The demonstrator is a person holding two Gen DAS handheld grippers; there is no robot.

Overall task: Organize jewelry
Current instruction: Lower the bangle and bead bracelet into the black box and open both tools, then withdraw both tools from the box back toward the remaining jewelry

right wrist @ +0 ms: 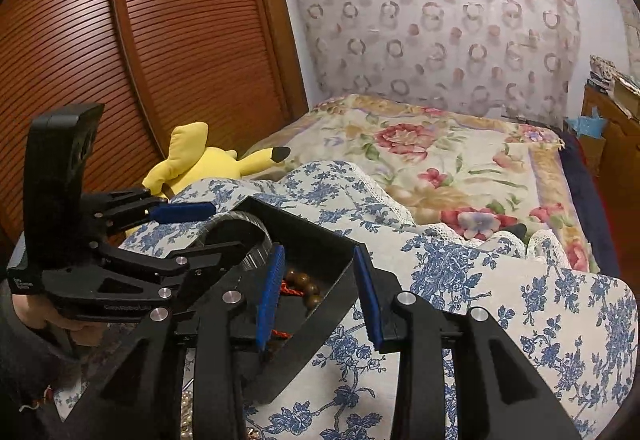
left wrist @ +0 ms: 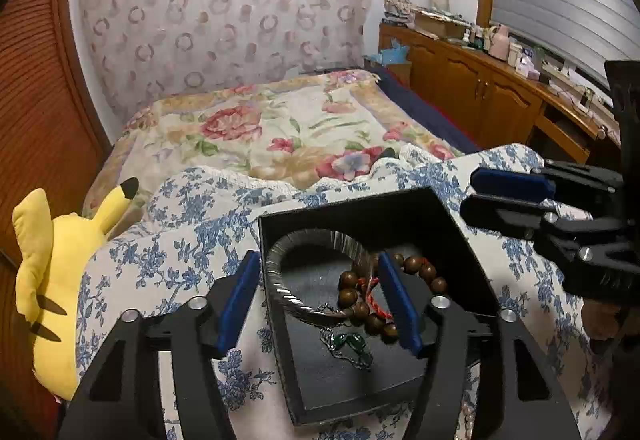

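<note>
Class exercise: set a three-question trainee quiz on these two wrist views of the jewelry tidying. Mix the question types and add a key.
1. True or false: the brown wooden bead bracelet lies inside the shallow black square tray.
2. Multiple choice: the green-stoned chain necklace lies A) on the blue floral cloth, B) in the tray, C) on the yellow plush toy.
3. Fill in: the left tool is ___, straddling the tray's left wall.

Key: 1 true; 2 B; 3 open. The right tool is open too, straddling the tray's wall.

One box (left wrist: 460, 248), three jewelry pieces (bangle (left wrist: 280, 252) included).
</note>
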